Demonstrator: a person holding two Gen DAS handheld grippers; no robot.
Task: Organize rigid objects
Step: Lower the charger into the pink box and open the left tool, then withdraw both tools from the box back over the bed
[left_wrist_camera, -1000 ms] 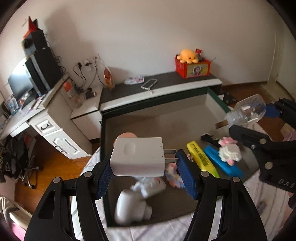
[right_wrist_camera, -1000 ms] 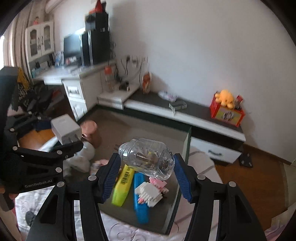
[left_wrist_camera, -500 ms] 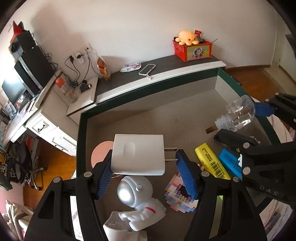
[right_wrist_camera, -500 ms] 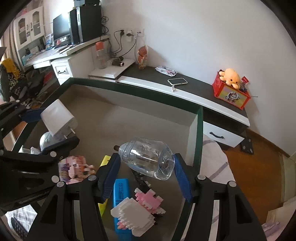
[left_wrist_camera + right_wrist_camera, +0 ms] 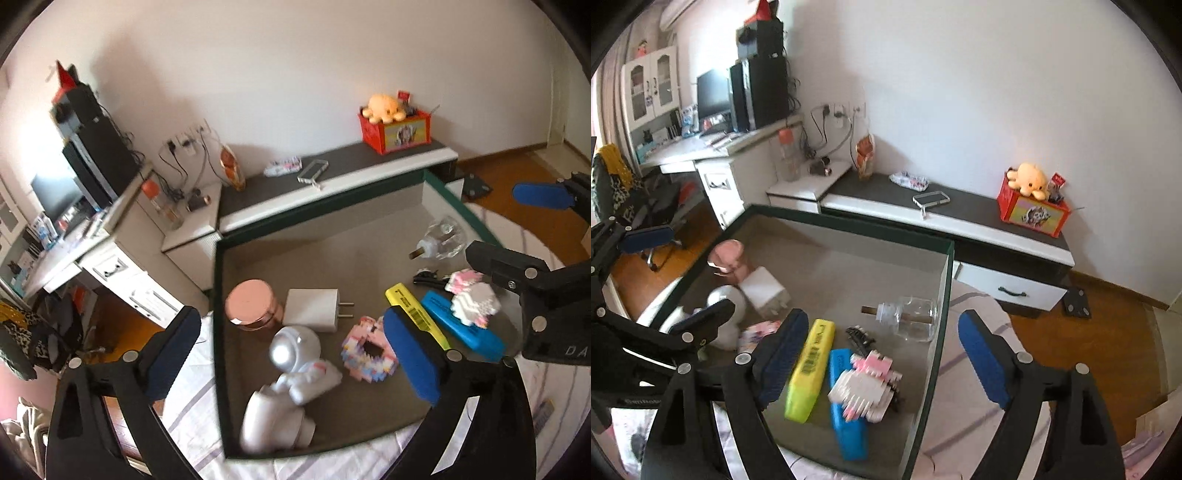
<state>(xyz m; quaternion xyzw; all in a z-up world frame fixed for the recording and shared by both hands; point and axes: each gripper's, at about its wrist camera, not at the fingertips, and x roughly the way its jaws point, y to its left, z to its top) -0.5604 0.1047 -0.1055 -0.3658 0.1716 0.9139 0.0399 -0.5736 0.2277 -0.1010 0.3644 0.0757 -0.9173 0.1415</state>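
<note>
A green-rimmed box [image 5: 218, 295] [image 5: 945, 280] holds the objects. The white charger [image 5: 314, 309] [image 5: 764, 287] lies in it beside a pink tin [image 5: 251, 308] [image 5: 726, 254]. The clear bottle [image 5: 441, 236] [image 5: 910, 317] lies on its side by the box's right wall. My left gripper [image 5: 295, 350] is open and empty above the box's near left part. My right gripper [image 5: 882, 354] is open and empty above the box's near right rim. A white astronaut figure [image 5: 299, 354], yellow [image 5: 810, 365] and blue [image 5: 846, 402] highlighters and pink-white block figures [image 5: 868, 384] also lie inside.
The box sits on a striped cloth [image 5: 964, 417]. Behind it runs a low dark-topped cabinet [image 5: 960, 218] with a phone case [image 5: 931, 199] and a red box with a plush octopus [image 5: 1030, 199]. A white desk with a monitor [image 5: 713, 92] stands at left.
My left gripper opened and let go of the charger, which now lies in the box. My right gripper opened and released the bottle, now lying by the right wall. Both grippers rose.
</note>
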